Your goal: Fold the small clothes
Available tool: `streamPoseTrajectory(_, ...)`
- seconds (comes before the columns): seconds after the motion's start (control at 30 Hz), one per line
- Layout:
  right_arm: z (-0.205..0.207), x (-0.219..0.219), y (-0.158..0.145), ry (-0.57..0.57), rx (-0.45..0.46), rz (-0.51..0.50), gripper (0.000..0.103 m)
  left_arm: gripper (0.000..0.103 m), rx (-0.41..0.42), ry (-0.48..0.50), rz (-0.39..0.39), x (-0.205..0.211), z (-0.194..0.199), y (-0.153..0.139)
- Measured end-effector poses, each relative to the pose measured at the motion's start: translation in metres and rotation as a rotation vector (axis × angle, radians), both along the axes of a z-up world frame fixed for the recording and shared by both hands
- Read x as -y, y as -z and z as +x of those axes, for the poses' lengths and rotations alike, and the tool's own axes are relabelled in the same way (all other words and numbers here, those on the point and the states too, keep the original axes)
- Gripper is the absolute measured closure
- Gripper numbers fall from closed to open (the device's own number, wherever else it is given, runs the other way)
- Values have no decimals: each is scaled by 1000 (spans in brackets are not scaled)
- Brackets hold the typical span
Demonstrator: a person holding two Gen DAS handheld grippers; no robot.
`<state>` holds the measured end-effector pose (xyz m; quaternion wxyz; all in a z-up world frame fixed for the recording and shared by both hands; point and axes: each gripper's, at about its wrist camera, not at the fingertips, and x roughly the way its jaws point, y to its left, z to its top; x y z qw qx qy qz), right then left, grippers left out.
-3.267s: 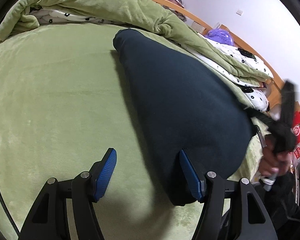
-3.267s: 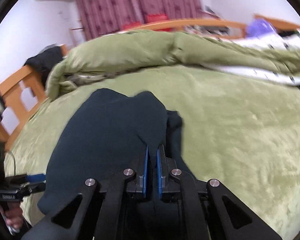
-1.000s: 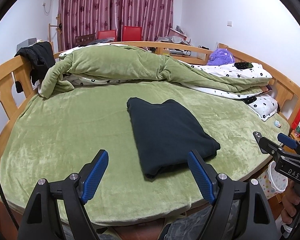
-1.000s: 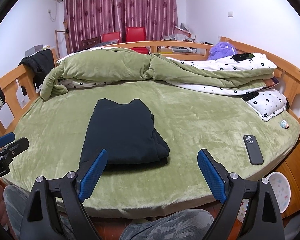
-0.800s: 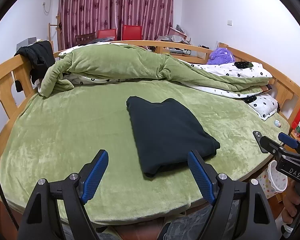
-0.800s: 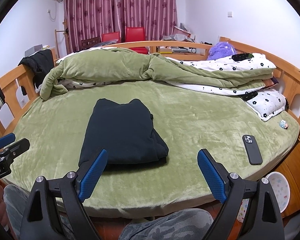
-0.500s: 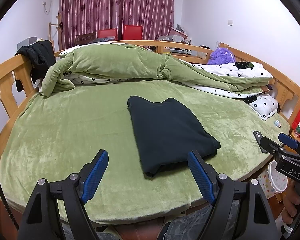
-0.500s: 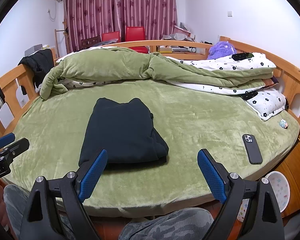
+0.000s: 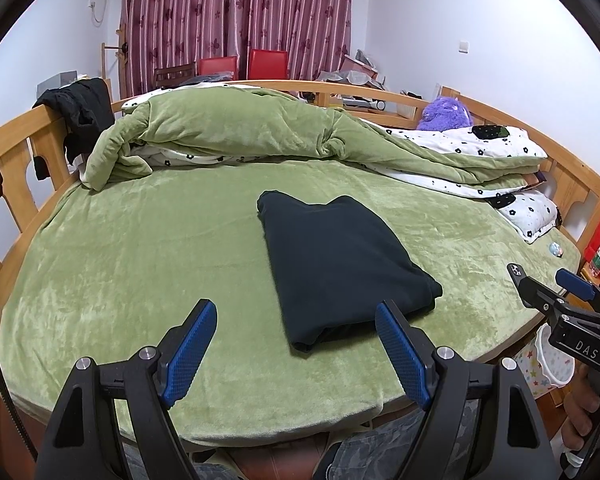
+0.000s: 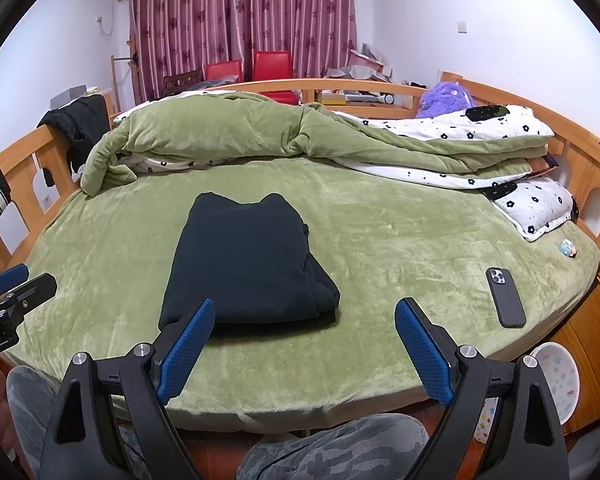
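Both claws wide and empty above the bed's near edge

The left claw point(image 9: 296, 354) and right claw point(image 10: 306, 350) gaped wide, touching nothing. The folded dark garment point(image 9: 340, 264) lay on the green bed point(image 9: 140, 260). Seconds earlier the right claw had pinched that garment; it had since let go and pulled back.

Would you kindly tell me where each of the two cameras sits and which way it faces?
Left wrist: on the left gripper, off the bed's near edge, looking across the green bedspread at the folded dark garment; its open jaws, the right gripper and a hand show.
Right wrist: on the right gripper, facing likewise, garment left of centre, black phone right; its open jaws, the left gripper and camouflage trousers show.
Shared: garment, bedspread, rumpled duvet, purple plush toy.
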<state>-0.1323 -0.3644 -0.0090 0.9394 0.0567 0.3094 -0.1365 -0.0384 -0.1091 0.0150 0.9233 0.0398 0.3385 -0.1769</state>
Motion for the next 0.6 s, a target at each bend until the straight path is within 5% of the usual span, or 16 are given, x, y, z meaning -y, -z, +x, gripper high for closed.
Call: streamPoseTrajectory(0.6,7,-4,-2,-22,-8,-4,13,23,-1,4,1,-3,1,0)
